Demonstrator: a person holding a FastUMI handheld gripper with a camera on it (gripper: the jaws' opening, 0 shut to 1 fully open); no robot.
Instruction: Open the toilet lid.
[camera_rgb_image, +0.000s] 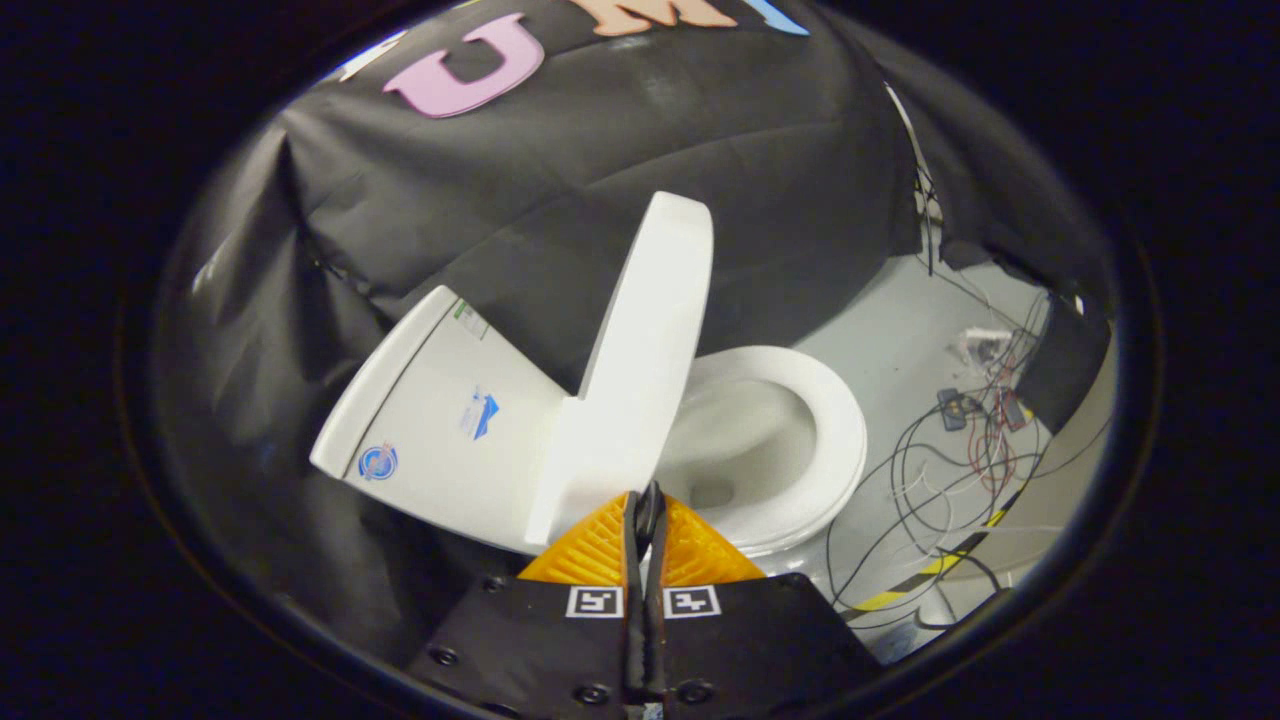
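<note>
A white toilet lies tilted across the gripper view. Its lid stands raised, nearly upright, between the tank and the bowl. The seat ring is down around the open bowl. My gripper is shut, its two fingers pressed together with nothing between them. The fingertips sit right at the lid's near edge, close to where the lid meets the seat; whether they touch the lid I cannot tell.
Black cloth hangs behind and around the tank. A pale floor lies beyond the bowl, strewn with loose cables and small electronic parts. A strip of yellow-and-black tape runs across the floor near the toilet's base.
</note>
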